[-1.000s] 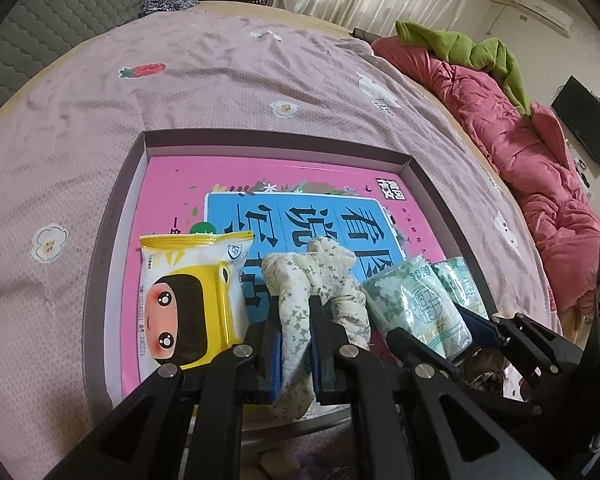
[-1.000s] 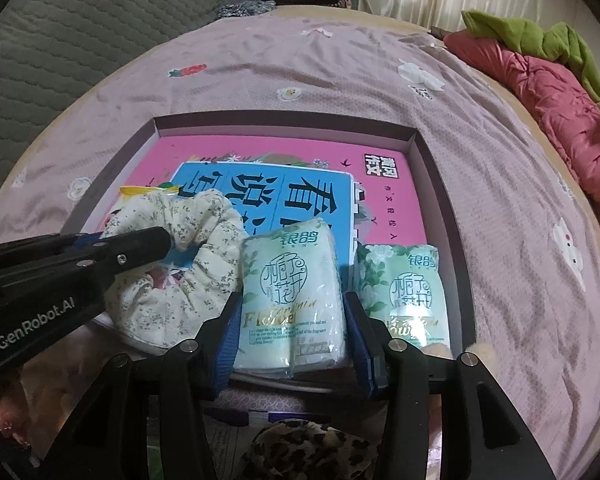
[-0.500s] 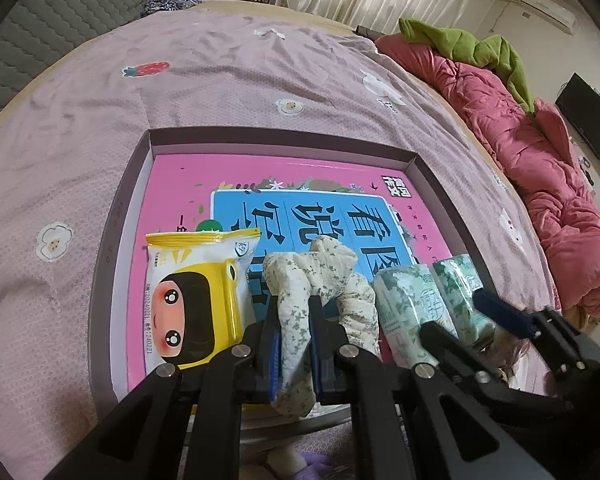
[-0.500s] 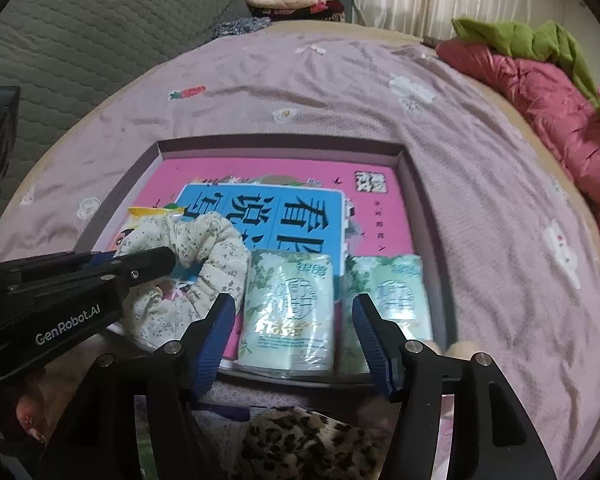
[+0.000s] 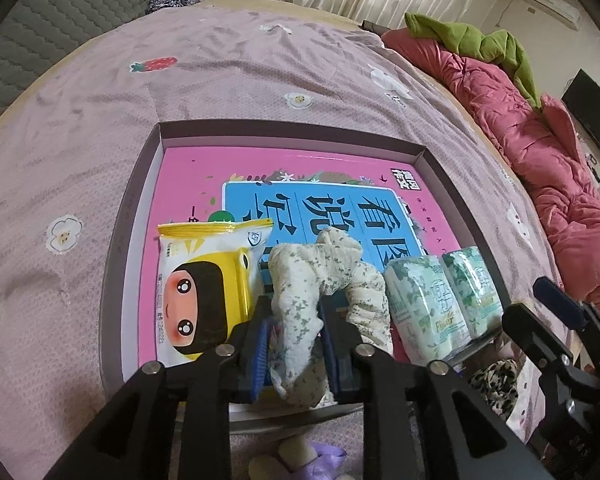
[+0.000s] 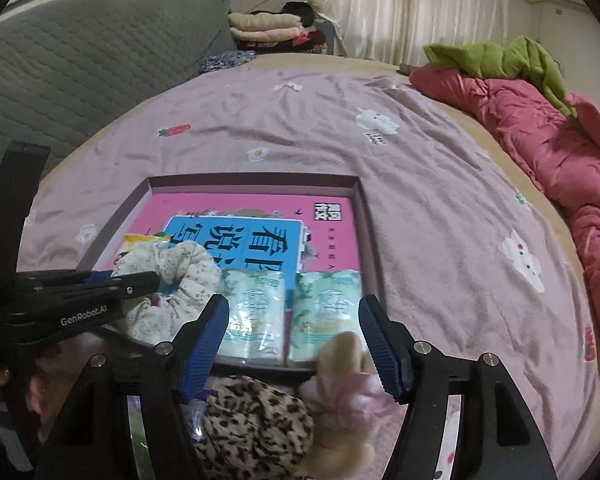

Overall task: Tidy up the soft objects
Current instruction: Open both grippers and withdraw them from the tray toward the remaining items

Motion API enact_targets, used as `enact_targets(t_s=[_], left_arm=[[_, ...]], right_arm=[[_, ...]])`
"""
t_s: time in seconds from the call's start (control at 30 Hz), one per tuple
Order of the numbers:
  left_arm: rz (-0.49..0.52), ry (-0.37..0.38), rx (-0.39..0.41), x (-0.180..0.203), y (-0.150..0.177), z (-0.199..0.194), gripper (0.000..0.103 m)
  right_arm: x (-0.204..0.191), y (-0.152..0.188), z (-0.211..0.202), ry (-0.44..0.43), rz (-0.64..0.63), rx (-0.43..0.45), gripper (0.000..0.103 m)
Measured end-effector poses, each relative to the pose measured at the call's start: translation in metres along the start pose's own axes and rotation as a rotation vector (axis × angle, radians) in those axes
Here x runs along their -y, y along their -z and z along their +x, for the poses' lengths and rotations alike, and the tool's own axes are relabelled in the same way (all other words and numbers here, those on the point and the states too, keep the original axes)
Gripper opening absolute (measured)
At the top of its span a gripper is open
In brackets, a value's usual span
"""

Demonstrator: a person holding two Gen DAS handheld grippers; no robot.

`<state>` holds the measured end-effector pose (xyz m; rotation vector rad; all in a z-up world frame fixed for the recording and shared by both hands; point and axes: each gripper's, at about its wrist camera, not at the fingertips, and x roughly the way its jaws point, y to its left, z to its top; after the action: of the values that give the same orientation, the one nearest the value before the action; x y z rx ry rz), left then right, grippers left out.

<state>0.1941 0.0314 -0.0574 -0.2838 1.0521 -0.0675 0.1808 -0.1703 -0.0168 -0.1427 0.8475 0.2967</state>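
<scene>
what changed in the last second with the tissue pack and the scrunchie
The right gripper has been opening: it let go of the tissue pack and drew back. The left gripper has been opening around the floral scrunchie, cloth between its fingers. Both packs and the yellow pack stayed in the box.

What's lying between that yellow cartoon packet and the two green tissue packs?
A floral scrunchie, with the left gripper around its near end. The left wrist view shows it best.

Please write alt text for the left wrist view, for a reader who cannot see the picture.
The left claw, its jaws just loosened, straddles a cream floral fabric scrunchie in a shallow purple box on a mauve bedspread. A yellow cartoon-face wipes packet lies left of the scrunchie, and two green tissue packs lie right.
</scene>
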Motion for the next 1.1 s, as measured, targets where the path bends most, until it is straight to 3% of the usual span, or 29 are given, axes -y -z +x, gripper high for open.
enact_targets(t_s=[0.4,0.57,0.7,0.97,1.1], left_arm=[[0.024,-0.002,0.003,0.006,0.004,-0.008,0.038],[0.030,-0.010,0.007,0.006,0.005,-0.013,0.039],[0.018,-0.016,0.014,0.004,0.005,-0.019,0.048],[0.024,-0.036,0.036,0.006,0.003,-0.032,0.048],[0.021,-0.054,0.055,0.006,0.004,-0.039,0.055]], right_arm=[[0.003,0.001,-0.006,-0.010,0.018,0.001,0.070],[0.002,0.001,-0.006,-0.017,0.023,-0.006,0.070],[0.002,0.002,-0.008,-0.020,0.023,-0.007,0.070],[0.000,0.003,-0.012,-0.022,0.019,-0.007,0.070],[-0.001,0.004,-0.016,-0.021,0.015,-0.003,0.070]])
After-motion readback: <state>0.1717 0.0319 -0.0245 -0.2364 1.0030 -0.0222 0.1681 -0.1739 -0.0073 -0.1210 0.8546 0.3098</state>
